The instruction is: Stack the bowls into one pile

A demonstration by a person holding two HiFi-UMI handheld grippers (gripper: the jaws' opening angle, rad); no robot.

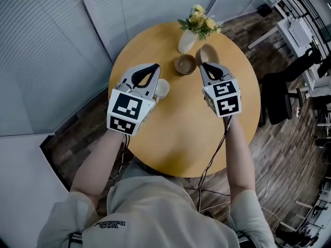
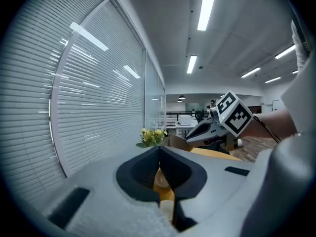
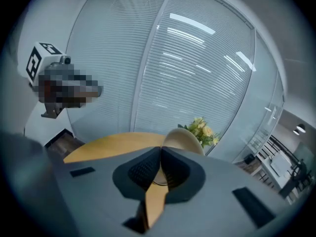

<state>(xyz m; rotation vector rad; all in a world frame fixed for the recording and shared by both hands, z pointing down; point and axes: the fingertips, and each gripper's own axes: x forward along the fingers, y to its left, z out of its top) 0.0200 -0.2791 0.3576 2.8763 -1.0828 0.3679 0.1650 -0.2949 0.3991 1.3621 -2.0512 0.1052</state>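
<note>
We hold the right gripper point(image 1: 204, 66) point(image 3: 161, 147) over the far part of the round table point(image 1: 181, 133). Its jaws are closed on the rim of the beige bowl point(image 1: 209, 52) point(image 3: 185, 138), which is tipped up on edge past the tips, near the table's far edge. Just to the left of that bowl, the brown bowl point(image 1: 185, 64) sits upright on the table, open side up, close in front of the vase point(image 1: 187, 41). The vase holds yellow flowers point(image 1: 200, 24) point(image 3: 201, 128) and stands at the far edge. Our left gripper point(image 1: 155, 66) point(image 2: 159, 148) hangs over the table's left side, with its jaw tips pressed together and nothing clamped between them. Through the opening behind the tips we see only the table top and pale shapes we cannot identify for sure. The white bowl point(image 1: 162, 89) rests on the table just beside this gripper's right flank, apart from the other two bowls. None of the three bowls is nested in another.
</note>
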